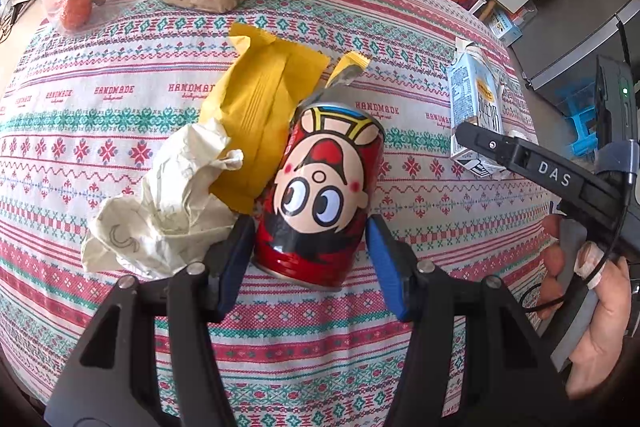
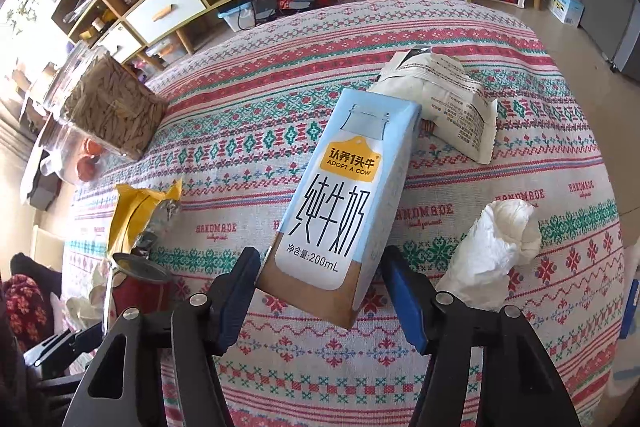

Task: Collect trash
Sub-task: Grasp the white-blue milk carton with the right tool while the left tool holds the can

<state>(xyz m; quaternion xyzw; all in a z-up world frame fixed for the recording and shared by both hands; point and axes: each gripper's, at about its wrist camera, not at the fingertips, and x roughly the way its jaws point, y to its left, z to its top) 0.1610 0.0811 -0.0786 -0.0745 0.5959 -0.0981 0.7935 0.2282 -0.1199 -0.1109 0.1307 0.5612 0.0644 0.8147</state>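
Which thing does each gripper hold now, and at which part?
Left gripper: the red can, by its lower sides. Right gripper: the milk carton, by its bottom end's sides.

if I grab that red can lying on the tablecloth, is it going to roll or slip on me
The red can lies on its side, so a nudge would probably roll it. Its painted metal looks glossy, so the left gripper pads may slip a little. Its top looks opened, so it is likely light and could dent if squeezed hard.
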